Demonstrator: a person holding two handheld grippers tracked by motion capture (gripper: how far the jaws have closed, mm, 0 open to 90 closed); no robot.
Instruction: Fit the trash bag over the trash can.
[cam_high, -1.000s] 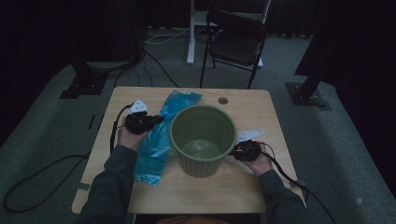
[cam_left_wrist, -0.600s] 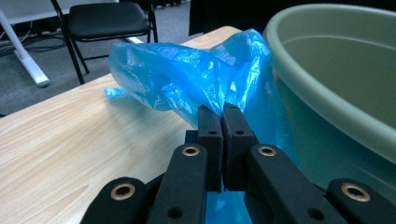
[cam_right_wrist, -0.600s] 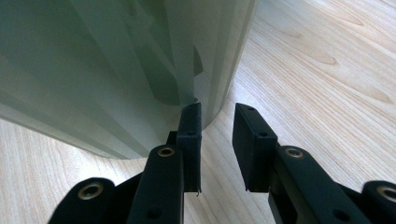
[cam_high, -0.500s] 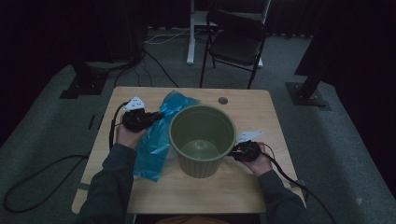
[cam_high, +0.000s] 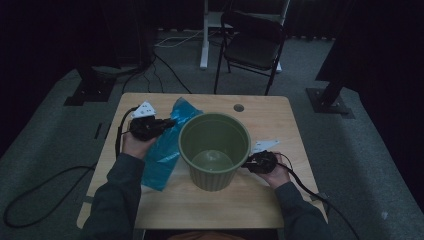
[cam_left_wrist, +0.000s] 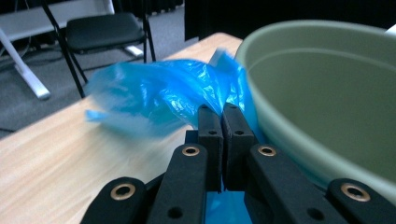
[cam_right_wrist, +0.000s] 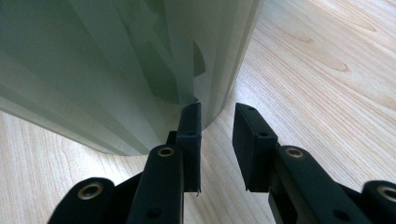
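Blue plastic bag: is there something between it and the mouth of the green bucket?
Nothing visible. The blue plastic bag, pinched in the left gripper, lies right beside the green plastic bucket, whose open mouth is unobstructed.

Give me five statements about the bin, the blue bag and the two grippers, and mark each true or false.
1. The green bin stands upright on the table. True.
2. The left gripper has its jaws wide open. False: they are shut, pinching the blue plastic bag.
3. The bag already lines the inside of the bin. False: it lies on the table to the left of the bin, whose inside is bare.
4. The right gripper has its jaws apart, close beside the bin's outer wall. True.
5. A folding chair lies tipped over on the table. False: it stands on the floor beyond the table.
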